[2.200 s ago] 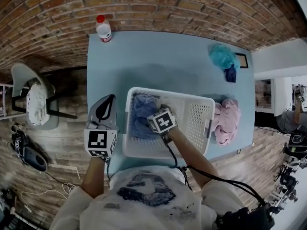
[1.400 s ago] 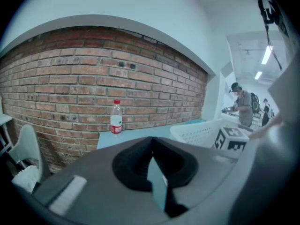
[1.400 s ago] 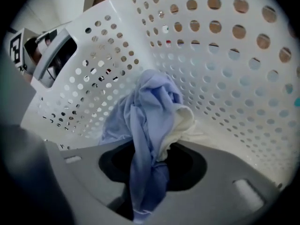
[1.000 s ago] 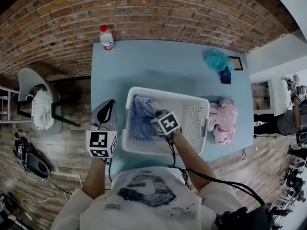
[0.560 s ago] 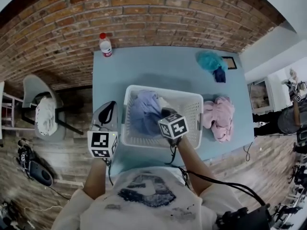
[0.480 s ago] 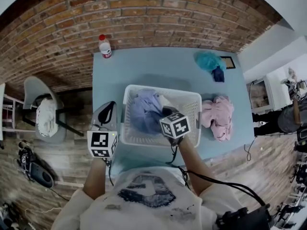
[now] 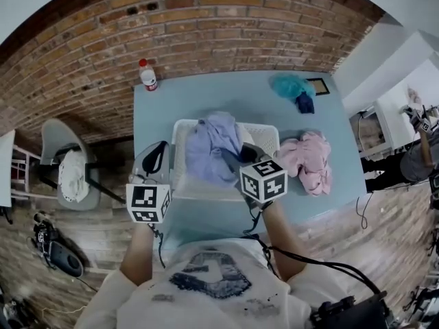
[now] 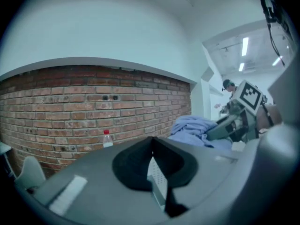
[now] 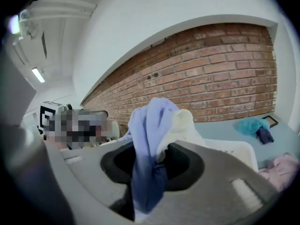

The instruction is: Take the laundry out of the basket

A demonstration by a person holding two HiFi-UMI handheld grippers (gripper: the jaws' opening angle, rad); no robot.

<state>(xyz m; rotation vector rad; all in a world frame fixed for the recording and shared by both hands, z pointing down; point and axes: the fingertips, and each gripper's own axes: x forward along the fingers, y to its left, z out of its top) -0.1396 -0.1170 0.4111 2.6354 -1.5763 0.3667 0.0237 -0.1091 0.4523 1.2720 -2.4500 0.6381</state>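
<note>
Lifting out: right tongs (image 9: 149, 165) clench the blue garment (image 7: 212, 149), left tongs (image 8: 152, 161) pinch the basket (image 7: 206, 193) below; next, carry it rightward onto the worktop (image 7: 206, 94).

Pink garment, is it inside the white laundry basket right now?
No, the pink garment lies on the blue table to the right of the white basket, outside its walls.

Lavender garment (image 7: 212, 153) bunched, lifted, draping over white perforated basket (image 7: 269, 134).
</note>
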